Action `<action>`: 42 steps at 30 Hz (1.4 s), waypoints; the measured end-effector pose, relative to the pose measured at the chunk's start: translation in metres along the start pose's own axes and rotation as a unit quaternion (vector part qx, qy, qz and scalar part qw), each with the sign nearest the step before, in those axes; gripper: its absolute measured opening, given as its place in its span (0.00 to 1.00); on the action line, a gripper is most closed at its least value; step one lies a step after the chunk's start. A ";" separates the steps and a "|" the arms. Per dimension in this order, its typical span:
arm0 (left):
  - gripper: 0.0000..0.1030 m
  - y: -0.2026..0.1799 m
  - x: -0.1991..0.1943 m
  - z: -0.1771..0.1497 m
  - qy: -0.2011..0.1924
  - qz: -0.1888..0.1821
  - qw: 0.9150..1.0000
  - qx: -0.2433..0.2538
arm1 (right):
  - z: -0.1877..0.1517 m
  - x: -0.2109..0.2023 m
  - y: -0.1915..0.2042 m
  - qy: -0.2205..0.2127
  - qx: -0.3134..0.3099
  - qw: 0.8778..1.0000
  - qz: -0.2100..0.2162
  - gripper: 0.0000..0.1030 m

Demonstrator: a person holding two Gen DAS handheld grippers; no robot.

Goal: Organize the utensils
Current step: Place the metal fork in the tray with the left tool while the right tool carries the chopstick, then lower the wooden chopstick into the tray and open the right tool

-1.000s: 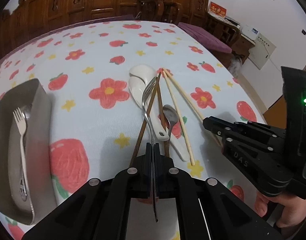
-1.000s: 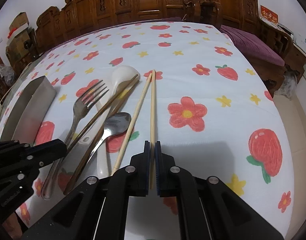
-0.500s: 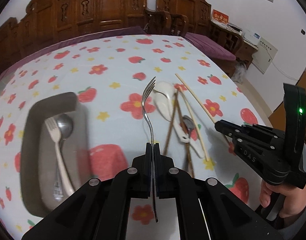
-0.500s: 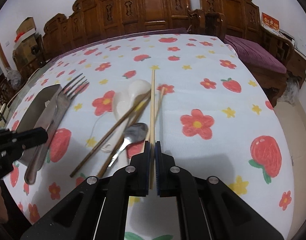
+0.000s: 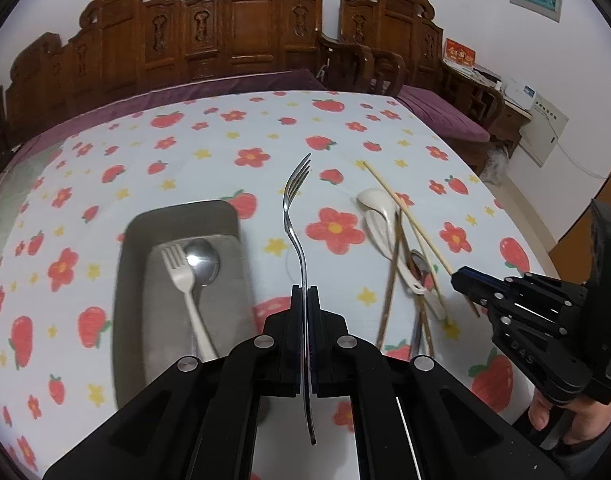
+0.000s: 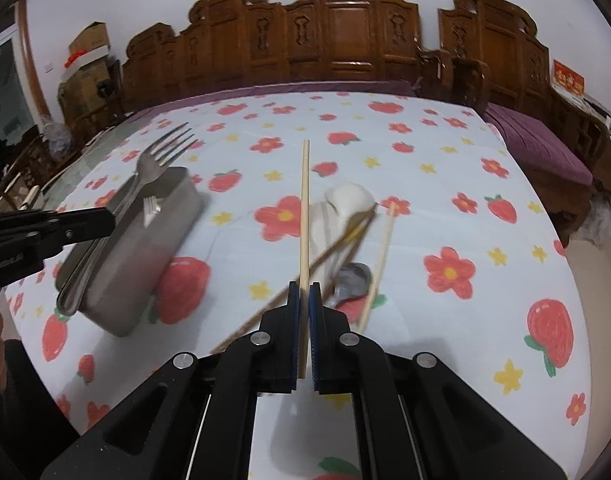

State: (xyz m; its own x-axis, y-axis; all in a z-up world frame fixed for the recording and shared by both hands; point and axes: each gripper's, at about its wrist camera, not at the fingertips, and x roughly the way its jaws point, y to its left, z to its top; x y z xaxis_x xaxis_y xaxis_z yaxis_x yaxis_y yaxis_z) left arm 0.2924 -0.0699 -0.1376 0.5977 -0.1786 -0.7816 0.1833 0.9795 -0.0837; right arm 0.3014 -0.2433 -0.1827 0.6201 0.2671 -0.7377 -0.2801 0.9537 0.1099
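Note:
My left gripper (image 5: 304, 292) is shut on a metal fork (image 5: 294, 216) and holds it above the cloth, just right of the steel tray (image 5: 123, 280). The tray holds a fork (image 5: 185, 280) and a spoon (image 5: 203, 266). My right gripper (image 6: 304, 292) is shut on a light wooden chopstick (image 6: 304, 208), lifted over the table. On the cloth lie white ceramic spoons (image 5: 379, 220), a metal spoon (image 6: 355, 278), dark chopsticks (image 5: 389, 292) and another light chopstick (image 6: 379, 260). The tray (image 6: 145, 264) and held fork (image 6: 161, 156) also show in the right wrist view.
The table has a white cloth with red flowers and strawberries (image 5: 333, 230). Carved wooden chairs (image 5: 245, 32) stand along the far edge. The table's right edge drops off near a purple-cushioned bench (image 5: 445, 120).
Both grippers have risen from the pile. The left one carried the fork left toward the tray. The right one lifted the light chopstick off the cloth.

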 end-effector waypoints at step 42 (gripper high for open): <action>0.03 0.107 0.048 -0.015 0.073 0.040 0.996 -0.035 | 0.018 -0.025 0.117 -0.001 -0.077 0.996 0.036 0.06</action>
State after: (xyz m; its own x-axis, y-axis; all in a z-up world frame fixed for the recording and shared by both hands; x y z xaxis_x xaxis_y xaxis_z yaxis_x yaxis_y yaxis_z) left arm 0.3289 0.0275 -0.1928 0.4879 -0.0887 -0.8684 0.0812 0.9951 -0.0561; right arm 0.2658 -0.1363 -0.1392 0.5963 0.3341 -0.7299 -0.4332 0.8994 0.0577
